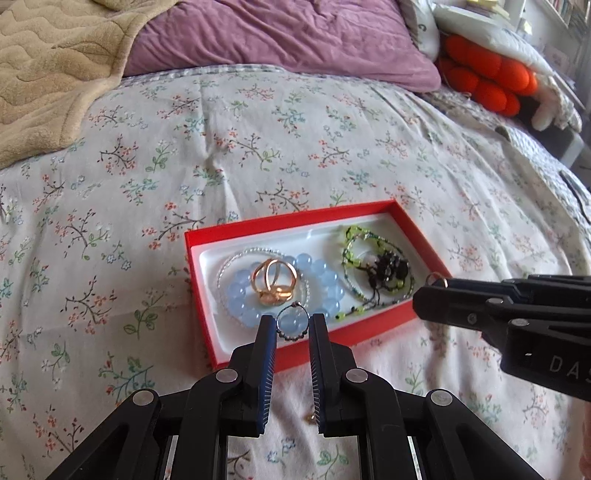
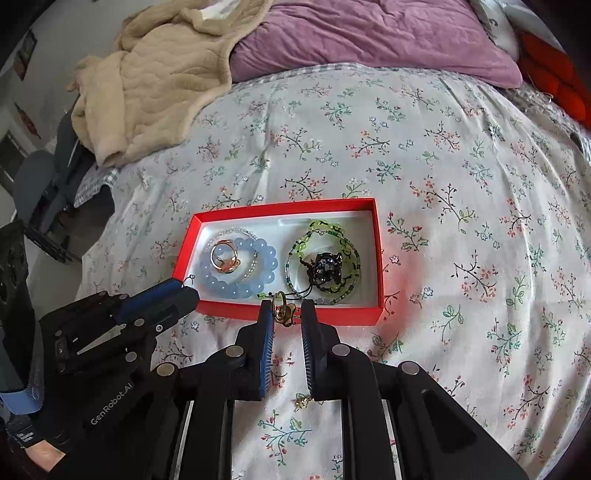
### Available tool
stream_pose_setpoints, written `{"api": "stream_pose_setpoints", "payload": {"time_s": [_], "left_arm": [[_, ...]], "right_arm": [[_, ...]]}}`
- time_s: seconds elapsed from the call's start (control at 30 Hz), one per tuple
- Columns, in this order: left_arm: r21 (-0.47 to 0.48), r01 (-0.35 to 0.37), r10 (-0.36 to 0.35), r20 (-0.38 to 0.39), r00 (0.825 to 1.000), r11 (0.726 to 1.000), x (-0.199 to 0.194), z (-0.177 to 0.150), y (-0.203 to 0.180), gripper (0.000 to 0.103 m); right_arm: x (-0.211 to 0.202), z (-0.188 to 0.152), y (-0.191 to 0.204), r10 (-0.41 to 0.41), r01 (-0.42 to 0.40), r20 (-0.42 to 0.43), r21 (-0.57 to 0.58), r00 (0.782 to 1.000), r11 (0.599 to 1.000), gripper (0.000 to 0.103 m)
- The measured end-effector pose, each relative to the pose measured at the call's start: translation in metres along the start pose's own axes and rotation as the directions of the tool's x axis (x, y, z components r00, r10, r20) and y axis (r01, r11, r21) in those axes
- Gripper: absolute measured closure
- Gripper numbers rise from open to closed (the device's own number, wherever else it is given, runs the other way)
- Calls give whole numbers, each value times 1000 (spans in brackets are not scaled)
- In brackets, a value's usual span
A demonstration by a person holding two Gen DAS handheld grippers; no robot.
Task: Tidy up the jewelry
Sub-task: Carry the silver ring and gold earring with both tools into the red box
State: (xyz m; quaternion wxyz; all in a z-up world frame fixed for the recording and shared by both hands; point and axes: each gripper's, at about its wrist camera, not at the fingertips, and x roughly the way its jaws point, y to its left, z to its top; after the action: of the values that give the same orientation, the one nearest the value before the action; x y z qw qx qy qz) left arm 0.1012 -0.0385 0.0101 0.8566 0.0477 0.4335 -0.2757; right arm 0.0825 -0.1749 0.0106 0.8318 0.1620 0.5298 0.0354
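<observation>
A red box [image 1: 236, 228] [image 2: 380, 254] with a white liner lies on the floral bedspread. It holds a blue bead bracelet [image 1: 242, 286] [image 2: 267, 267], gold rings [image 1: 275, 282] [image 2: 223, 256], green bead strands [image 1: 354, 243] [image 2: 325, 227] and a black piece [image 1: 389, 271] [image 2: 325, 269]. My left gripper [image 1: 293, 323] [image 2: 190, 286] holds a small dark beaded hoop [image 1: 293, 320] between its fingertips over the box's near edge. My right gripper [image 2: 287, 307] [image 1: 430, 291] holds a gold ring piece [image 2: 283, 312] [image 1: 437, 277] at the box's near rim.
A small gold item [image 2: 301, 402] [image 1: 310, 417] lies on the bedspread under the fingers. A beige blanket [image 1: 44, 66] [image 2: 147, 85], a purple pillow [image 1: 280, 33] [image 2: 369, 37] and an orange knit thing [image 1: 484, 74] lie at the head of the bed.
</observation>
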Motion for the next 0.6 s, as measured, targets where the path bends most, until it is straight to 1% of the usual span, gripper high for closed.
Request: {"api": "stream_pose_setpoints", "payload": {"time_s": [0.13,0.27,0.37,0.4,0.43,0.47,0.53,0.6], "left_arm": [[2,8,-8,22,1000,1000,6,4,-2,91],[3,7,-7,25,1000,1000,13,5,-3,90],[16,-13,13,21,1000,1000,17,4,-3,89],[20,-18,18,17,1000,1000,18,3,-3,84],[24,-21,21,15,1000,1000,18,3,-3,77],[29,-25,25,16,1000,999,17,2,-3,73],[39,-39,38,20,999,998,14,2,-4,60],[51,-53,52,24,998,997,9,1,-4,56]], "right_arm": [[4,3,-6,2,-1,-3,25,1000,1000,87],[6,4,-10,6,-6,-2,41,1000,999,87],[9,6,-13,11,-10,-4,50,1000,999,87],[10,6,-13,11,-10,-6,52,1000,999,87],[11,7,-14,11,-10,-9,55,1000,998,87],[12,7,-14,11,-11,-10,57,1000,998,87],[14,8,-15,14,-13,-13,63,1000,998,87],[16,9,-15,18,-17,-14,71,1000,997,87]]}}
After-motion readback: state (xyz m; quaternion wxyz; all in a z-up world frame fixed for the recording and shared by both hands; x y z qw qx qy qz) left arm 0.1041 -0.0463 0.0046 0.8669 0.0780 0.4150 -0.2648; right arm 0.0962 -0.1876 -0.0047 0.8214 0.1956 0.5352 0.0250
